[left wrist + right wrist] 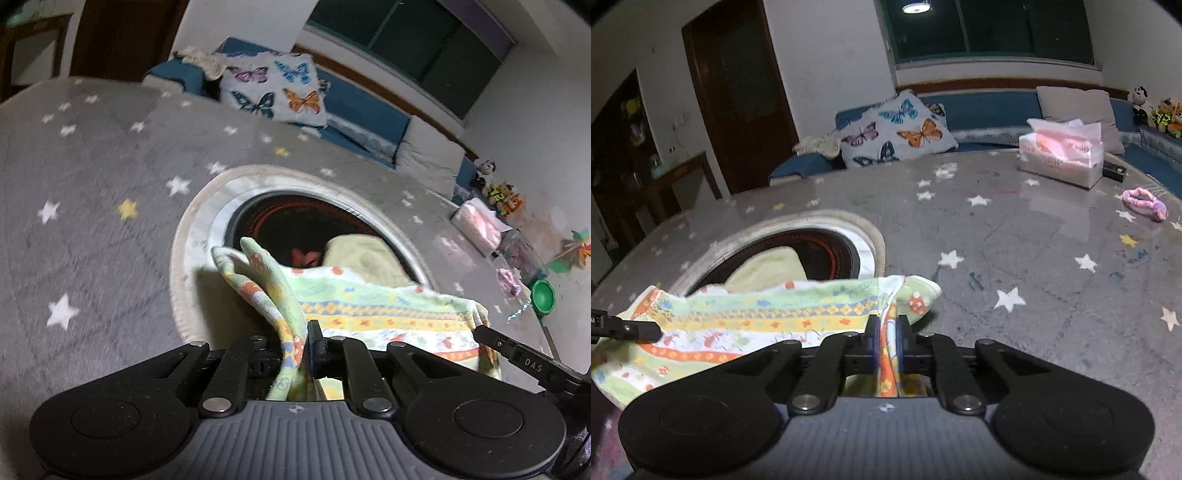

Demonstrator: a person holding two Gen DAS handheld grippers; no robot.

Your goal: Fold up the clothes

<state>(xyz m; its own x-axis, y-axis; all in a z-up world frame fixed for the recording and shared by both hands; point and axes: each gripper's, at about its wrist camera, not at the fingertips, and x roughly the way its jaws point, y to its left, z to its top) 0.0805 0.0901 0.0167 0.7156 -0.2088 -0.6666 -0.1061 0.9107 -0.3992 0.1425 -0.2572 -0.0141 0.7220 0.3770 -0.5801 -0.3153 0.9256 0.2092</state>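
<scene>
Patterned cloth (pixel 746 325), held taut above the near table (pixel 1052 258), long axis left to right: left corner pinched in closed left gripper (pixel 306 349), right corner in closed right gripper (pixel 888 345), both equally near

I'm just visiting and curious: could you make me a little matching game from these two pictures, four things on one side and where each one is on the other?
Things:
1. striped cloth
2. tissue pack
3. butterfly pillow
4. pink scrunchie

Places:
A. on the blue bench by the wall
B. lying alone on the star-patterned table, at the right
C. pinched at two corners by the left gripper and right gripper
D. standing at the far side of the table

Pairs: 1-C, 2-D, 3-A, 4-B
</scene>
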